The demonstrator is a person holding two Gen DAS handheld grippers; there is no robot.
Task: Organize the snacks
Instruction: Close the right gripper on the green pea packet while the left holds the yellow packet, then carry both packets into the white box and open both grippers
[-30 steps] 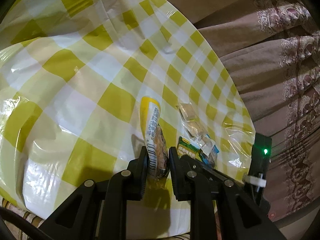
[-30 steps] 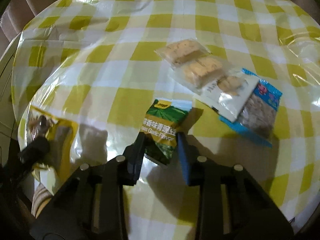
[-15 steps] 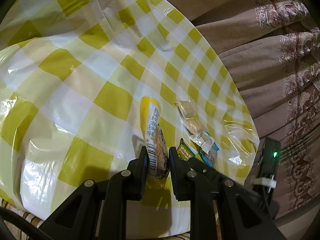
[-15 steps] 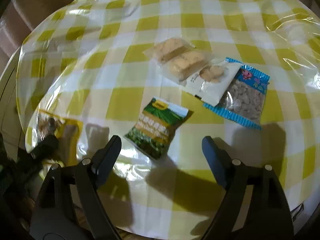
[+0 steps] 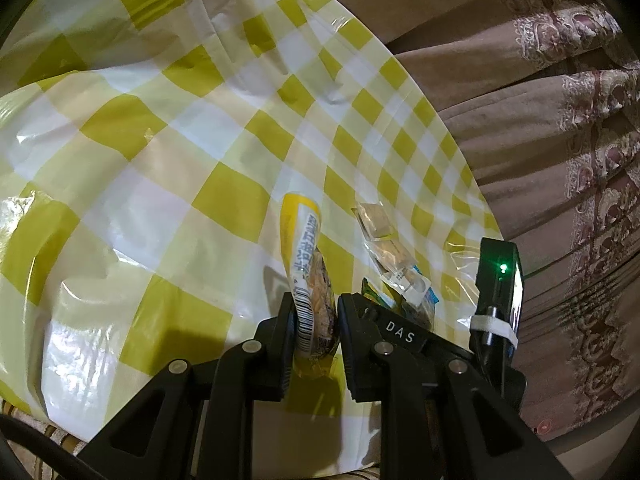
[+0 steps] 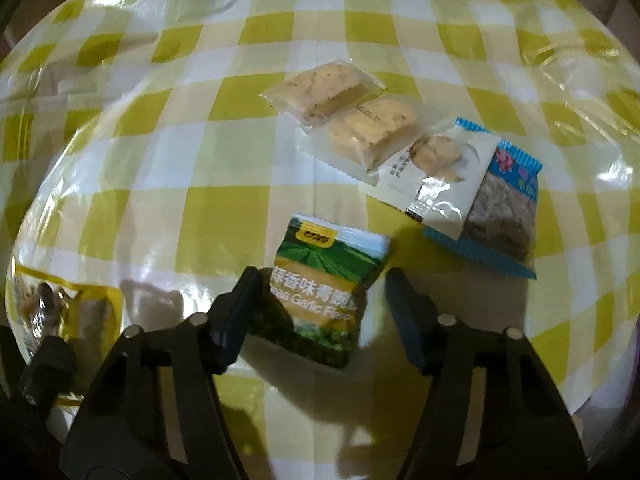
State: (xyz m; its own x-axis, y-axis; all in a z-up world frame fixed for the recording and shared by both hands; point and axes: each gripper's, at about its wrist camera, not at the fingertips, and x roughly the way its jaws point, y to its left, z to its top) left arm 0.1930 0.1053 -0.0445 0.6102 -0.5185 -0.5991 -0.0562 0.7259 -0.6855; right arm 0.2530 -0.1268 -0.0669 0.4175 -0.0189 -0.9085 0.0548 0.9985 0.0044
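My left gripper (image 5: 314, 312) is shut on a yellow snack packet (image 5: 306, 248), which stands on edge between its pads above the yellow checked tablecloth (image 5: 160, 200). In the right wrist view the same yellow packet (image 6: 80, 308) shows at the lower left. A green garlic-pea packet (image 6: 324, 256) lies on the cloth between the jaws of my right gripper (image 6: 322, 292), which are closing. The left pad is at the packet's edge. The right pad stands clear of it.
Two clear biscuit packets (image 6: 324, 90) (image 6: 372, 132), a white packet (image 6: 436, 176) and a blue packet (image 6: 504, 208) lie in an overlapping row beyond the green one. A brown patterned curtain (image 5: 540, 120) hangs past the table's rounded edge.
My right gripper let go of the green packet, spread wide and drew back, then came in again with its jaws narrowing around it. The left gripper has kept its hold and place.
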